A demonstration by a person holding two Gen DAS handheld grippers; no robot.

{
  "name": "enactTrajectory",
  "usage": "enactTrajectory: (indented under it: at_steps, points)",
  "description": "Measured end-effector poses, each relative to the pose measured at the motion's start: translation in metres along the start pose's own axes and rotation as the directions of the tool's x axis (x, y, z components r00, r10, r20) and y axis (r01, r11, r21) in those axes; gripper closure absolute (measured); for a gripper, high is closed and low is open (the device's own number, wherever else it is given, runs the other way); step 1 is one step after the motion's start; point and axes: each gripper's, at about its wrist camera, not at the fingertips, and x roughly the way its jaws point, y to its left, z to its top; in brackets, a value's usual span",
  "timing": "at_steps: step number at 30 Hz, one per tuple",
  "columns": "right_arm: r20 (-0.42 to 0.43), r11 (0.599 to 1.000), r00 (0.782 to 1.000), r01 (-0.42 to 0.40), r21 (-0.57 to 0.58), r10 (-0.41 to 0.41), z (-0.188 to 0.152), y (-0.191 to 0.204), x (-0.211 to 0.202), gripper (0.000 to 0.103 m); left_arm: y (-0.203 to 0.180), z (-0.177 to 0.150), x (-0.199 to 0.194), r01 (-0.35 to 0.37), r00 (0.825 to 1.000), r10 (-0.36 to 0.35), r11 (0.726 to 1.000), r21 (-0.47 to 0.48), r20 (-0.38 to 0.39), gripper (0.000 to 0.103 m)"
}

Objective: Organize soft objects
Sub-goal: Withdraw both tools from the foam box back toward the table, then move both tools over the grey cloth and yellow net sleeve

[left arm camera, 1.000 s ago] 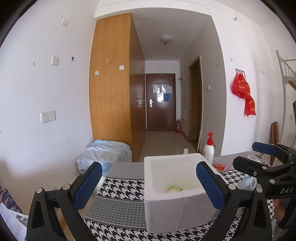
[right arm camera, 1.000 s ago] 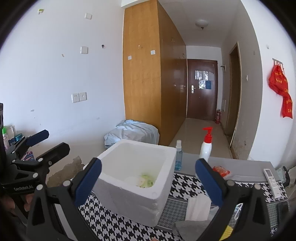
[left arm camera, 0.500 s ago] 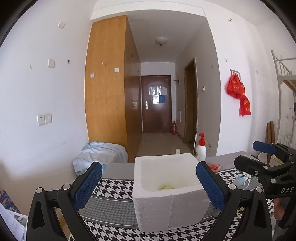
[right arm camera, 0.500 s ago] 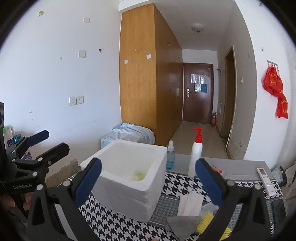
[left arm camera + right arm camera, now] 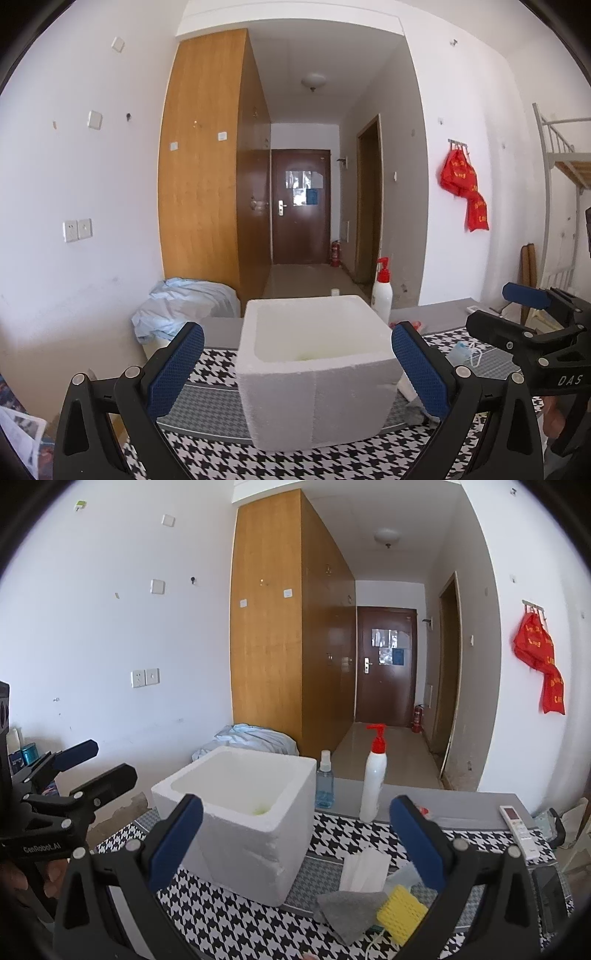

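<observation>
My right gripper (image 5: 295, 843) hangs with its jaws spread wide and nothing between them, above the checked cloth (image 5: 354, 843). The white foam box (image 5: 240, 819) sits ahead toward my left finger, something green low inside it. Near my right finger lie folded tissues (image 5: 364, 869), a grey cloth (image 5: 347, 910) and a yellow sponge (image 5: 402, 914), with the other gripper (image 5: 92, 760) off to the left.

The left claw (image 5: 297, 365) is built from black plastic arms, and each finger is lined with a blue textured pad (image 5: 177, 365). Silver screws are set at the joints. The right claw (image 5: 295, 843) is made the same way. White lettering "DAS" is printed on the right claw's body, and "CenRobot.AI" is printed on the left one's.
</observation>
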Motion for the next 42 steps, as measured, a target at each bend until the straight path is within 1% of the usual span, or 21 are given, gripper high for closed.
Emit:
enactTrajectory:
  at_steps: [5,10,22,29,35,42]
  points:
    - [0.004,1.000,1.000,0.003,0.005,-0.003,-0.002,-0.001,-0.005,0.001,-0.003,-0.004,-0.007,0.017,1.000,-0.017,1.000,-0.001,0.015,0.001]
    - [-0.008,1.000,1.000,0.007,0.022,-0.007,-0.012,-0.003,-0.011,0.001,-0.005,-0.006,-0.006,0.032,0.999,-0.032,0.999,-0.004,-0.005,0.001]
    - [-0.020,0.999,0.999,0.026,0.045,-0.025,-0.033,-0.011,-0.028,0.001,-0.017,-0.018,-0.015,0.058,0.998,-0.058,0.998,-0.010,0.001,0.001]
    - [-0.019,0.997,0.999,0.042,0.057,-0.041,-0.040,-0.018,-0.033,0.001,-0.024,-0.024,-0.011,0.067,0.998,-0.067,0.998,-0.002,-0.011,0.001]
    - [-0.026,0.997,0.998,0.060,0.057,-0.059,-0.044,-0.024,-0.035,0.001,-0.028,-0.029,-0.005,0.112,0.993,-0.113,0.993,-0.028,-0.030,0.001]
    - [-0.036,0.994,0.995,0.093,0.059,-0.091,-0.048,-0.032,-0.038,0.001,-0.041,-0.033,0.001,0.139,0.989,-0.140,0.990,-0.017,-0.042,0.001]
